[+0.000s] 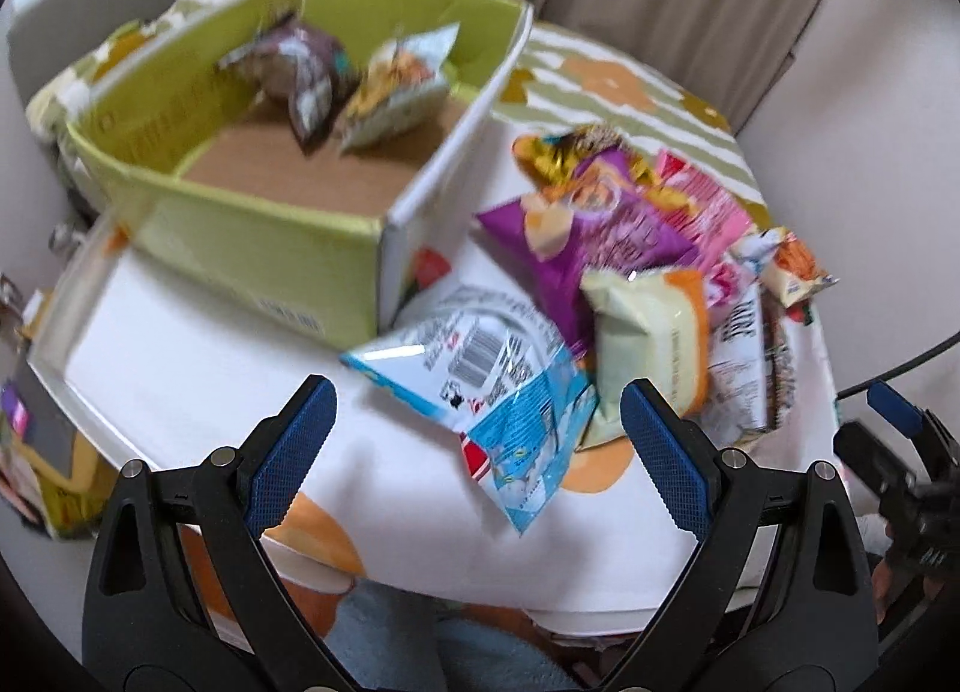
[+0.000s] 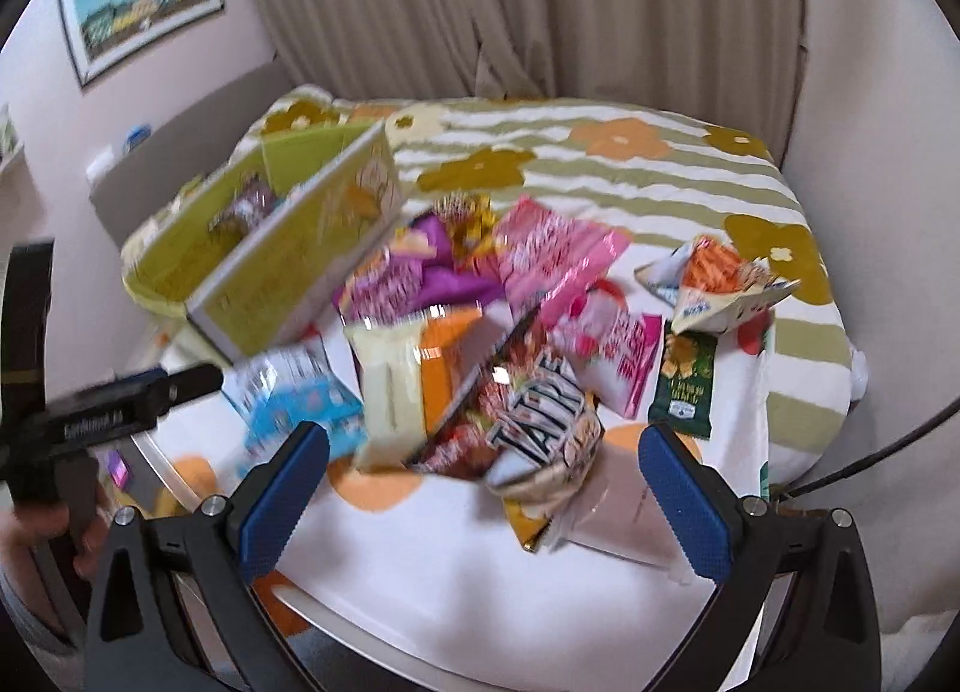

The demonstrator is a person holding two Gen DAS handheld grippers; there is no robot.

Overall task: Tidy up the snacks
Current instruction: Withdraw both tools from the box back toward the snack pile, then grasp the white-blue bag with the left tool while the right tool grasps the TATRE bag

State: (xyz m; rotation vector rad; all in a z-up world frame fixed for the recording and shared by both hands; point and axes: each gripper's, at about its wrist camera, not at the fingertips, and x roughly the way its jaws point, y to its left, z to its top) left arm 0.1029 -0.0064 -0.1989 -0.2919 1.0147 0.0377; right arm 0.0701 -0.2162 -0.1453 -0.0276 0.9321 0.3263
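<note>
Snacks lie just beyond the spread, empty left claw.

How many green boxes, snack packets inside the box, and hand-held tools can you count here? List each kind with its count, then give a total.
green box: 1
Packets inside it: 2, a brown packet and a light blue packet
Tools: 2, the left tool and the right tool, both open
Total: 5

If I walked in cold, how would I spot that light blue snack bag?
Find the green box on the flowered cloth; a heap of snack packets lies beside it. At the heap's near edge, closest to the box's corner, lies the light blue bag. It alone is blue and white, with a barcode facing up.
</note>
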